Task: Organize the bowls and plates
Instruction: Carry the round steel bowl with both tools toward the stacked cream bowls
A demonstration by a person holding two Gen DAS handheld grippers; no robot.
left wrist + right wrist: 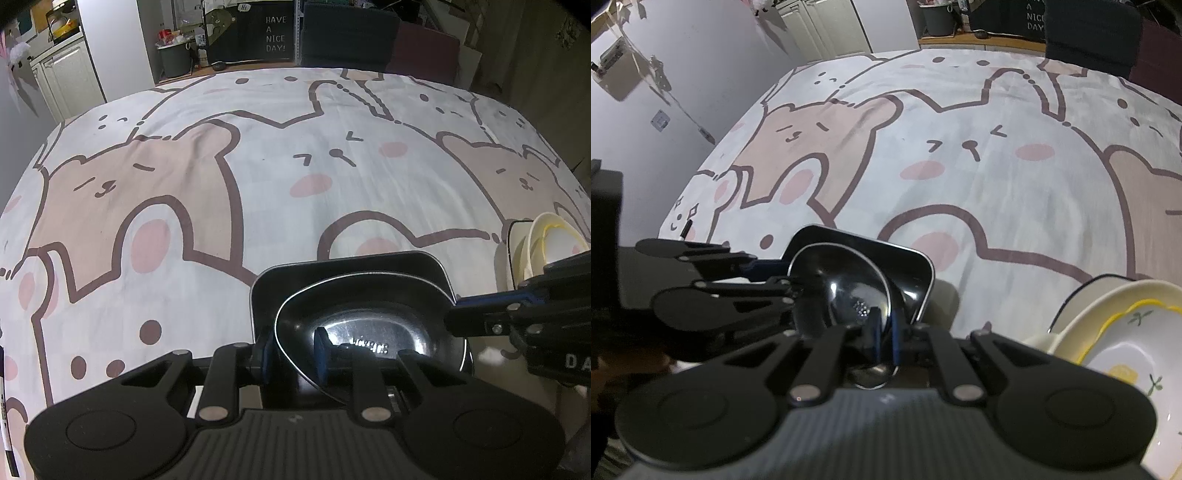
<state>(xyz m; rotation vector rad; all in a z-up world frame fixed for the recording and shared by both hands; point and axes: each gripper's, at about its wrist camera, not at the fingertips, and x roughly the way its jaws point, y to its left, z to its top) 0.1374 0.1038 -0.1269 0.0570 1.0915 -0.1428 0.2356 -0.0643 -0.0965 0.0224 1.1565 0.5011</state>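
Bear-print tablecloth (258,177): 1 black bowl (369,325), 1 black square plate (351,269). L gripper (295,350) jaws loose astride bowl rim; R gripper (885,334) jaws clamp rim.

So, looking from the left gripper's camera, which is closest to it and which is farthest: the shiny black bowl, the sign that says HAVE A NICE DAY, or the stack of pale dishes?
1. Shiny black bowl: right at the left gripper, its rim between the fingers.
2. Stack of pale dishes: off to the right, on the cartoon tablecloth.
3. HAVE A NICE DAY sign: far back, beyond the table.
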